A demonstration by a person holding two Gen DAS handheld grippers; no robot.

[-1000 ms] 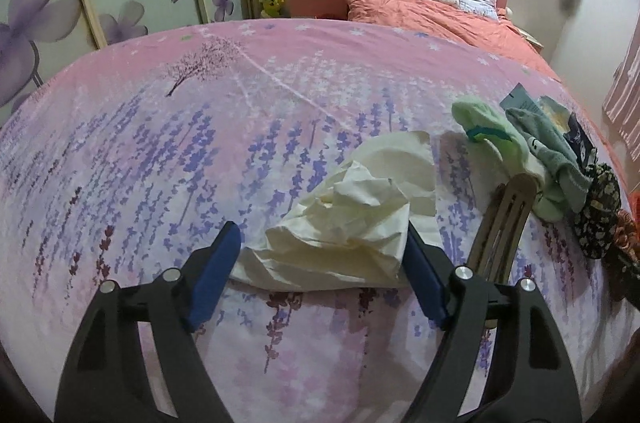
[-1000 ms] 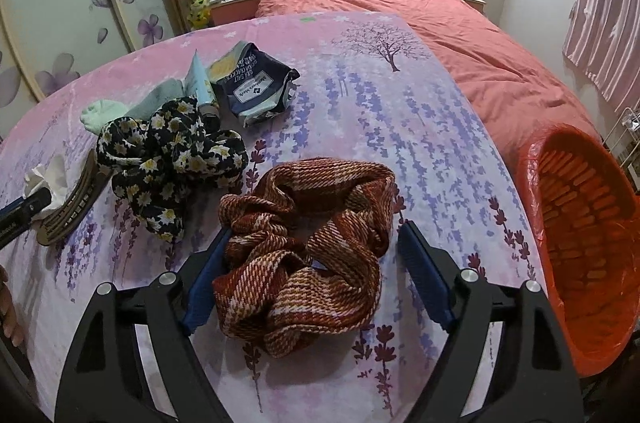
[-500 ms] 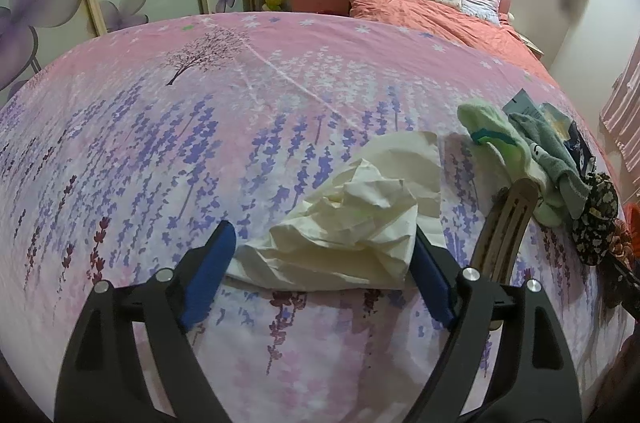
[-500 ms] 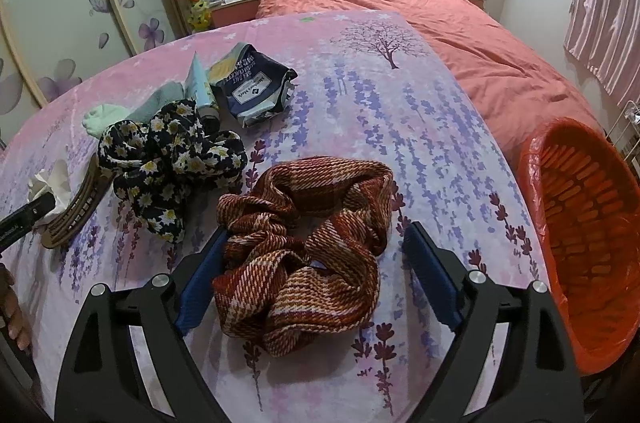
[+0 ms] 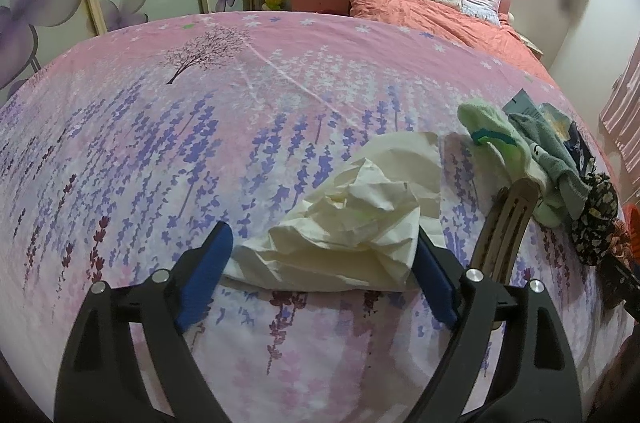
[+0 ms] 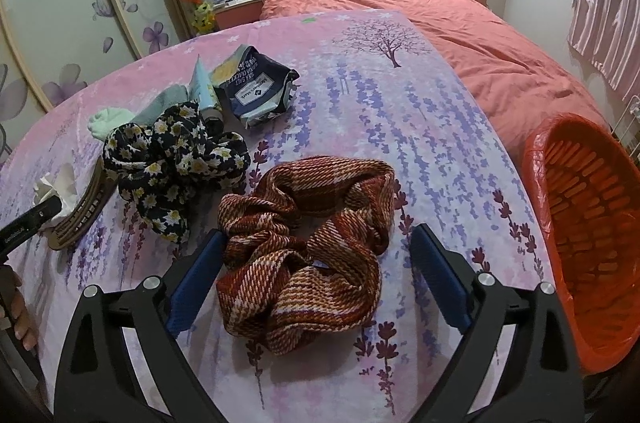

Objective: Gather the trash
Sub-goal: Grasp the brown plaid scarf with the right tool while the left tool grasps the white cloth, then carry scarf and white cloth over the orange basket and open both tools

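A crumpled cream tissue (image 5: 352,223) lies on the lavender-print bedspread (image 5: 200,151) between the blue pads of my left gripper (image 5: 322,235). Its jaws are opening; the right pad sits at the tissue's edge and the left pad is just clear of it. A red-brown plaid scrunchie (image 6: 308,247) lies between the pads of my right gripper (image 6: 316,235), whose jaws are also opening, the right pad well apart from the cloth. A dark blue snack bag (image 6: 256,91) and a pale tube (image 6: 204,91) lie further back. An orange basket (image 6: 592,223) lined with a red bag stands at the right.
A dark floral scrunchie (image 6: 172,159), green socks (image 6: 108,117) and a wooden comb (image 6: 80,211) lie left of the plaid one. The same socks (image 5: 492,143) and comb (image 5: 504,223) are to the right of the tissue. A salmon bed with pillows fills the back.
Both grippers' jaws have spread a little wider around the tissue and the plaid scrunchie. Neither object has moved.
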